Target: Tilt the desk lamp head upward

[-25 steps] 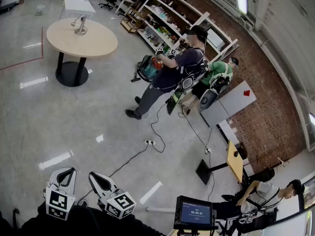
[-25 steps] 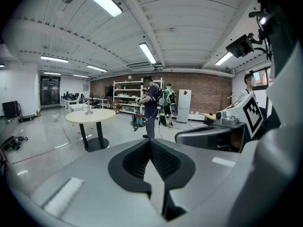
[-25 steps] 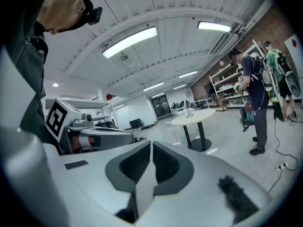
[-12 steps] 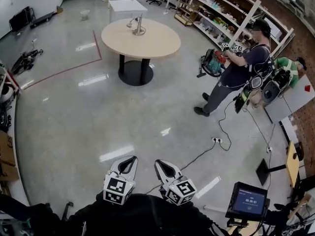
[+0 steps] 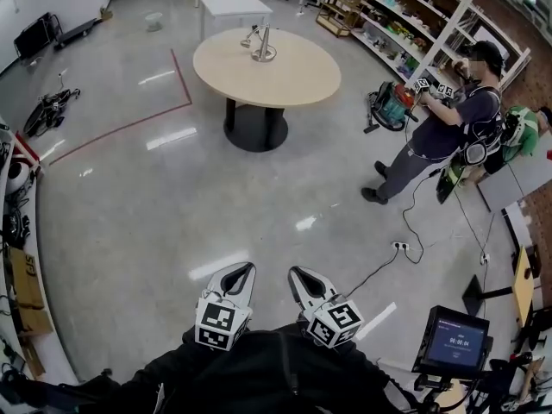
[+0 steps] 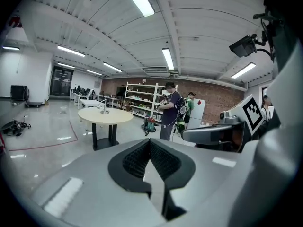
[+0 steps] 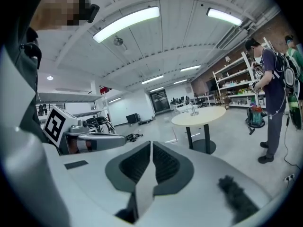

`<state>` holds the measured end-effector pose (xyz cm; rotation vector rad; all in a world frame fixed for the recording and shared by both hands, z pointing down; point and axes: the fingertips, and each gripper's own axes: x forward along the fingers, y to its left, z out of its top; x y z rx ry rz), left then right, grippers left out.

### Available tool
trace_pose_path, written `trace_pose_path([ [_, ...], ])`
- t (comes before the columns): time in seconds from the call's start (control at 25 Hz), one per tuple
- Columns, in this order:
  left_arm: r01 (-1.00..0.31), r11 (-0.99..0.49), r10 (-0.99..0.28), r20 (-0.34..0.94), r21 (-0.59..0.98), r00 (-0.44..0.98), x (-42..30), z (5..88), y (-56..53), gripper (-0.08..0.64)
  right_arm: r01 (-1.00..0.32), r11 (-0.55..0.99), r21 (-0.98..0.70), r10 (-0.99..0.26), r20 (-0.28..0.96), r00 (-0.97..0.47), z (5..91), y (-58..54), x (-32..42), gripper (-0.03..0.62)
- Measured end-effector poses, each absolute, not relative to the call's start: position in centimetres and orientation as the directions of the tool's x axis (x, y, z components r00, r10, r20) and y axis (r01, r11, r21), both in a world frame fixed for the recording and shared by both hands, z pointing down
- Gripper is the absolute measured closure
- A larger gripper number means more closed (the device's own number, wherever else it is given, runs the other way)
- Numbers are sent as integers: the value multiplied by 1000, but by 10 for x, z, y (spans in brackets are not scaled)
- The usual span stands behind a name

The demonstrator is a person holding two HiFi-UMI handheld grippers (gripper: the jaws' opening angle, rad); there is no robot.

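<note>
Lamp (image 5: 262, 45): on table (image 5: 297, 83), upper centre, well apart from both grippers. Left gripper (image 5: 244, 272), right gripper (image 5: 299, 276): jaws pressed together, empty. Step: likely approach. Next: reach lamp, spread jaws.

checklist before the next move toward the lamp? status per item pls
1. Desk lamp located: ok, stands on the round table.
2. Lamp in reach: not ok, a stretch of floor separates it from both grippers.
3. Left gripper empty: ok, jaws together, nothing between.
4. Right gripper empty: ok, jaws together, nothing between.
5. Path: ok, cable and standing person lie off to the right.
6. Head tilt: cannot tell, lamp too small.
</note>
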<state>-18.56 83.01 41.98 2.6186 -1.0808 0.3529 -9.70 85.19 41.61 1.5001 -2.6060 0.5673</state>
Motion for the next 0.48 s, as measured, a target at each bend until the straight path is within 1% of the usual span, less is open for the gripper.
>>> trace_pose_path([
  [0.24, -737, -646, -660, 339, 197, 670, -204, 428, 801, 554, -836, 460, -300, -796, 277, -538, 423, 817, -110, 574],
  [0.48, -768, -616, -681, 370, 178, 632, -186, 442, 763, 554, -804, 493, -333, -770, 264, -581, 438, 772, -94, 574],
])
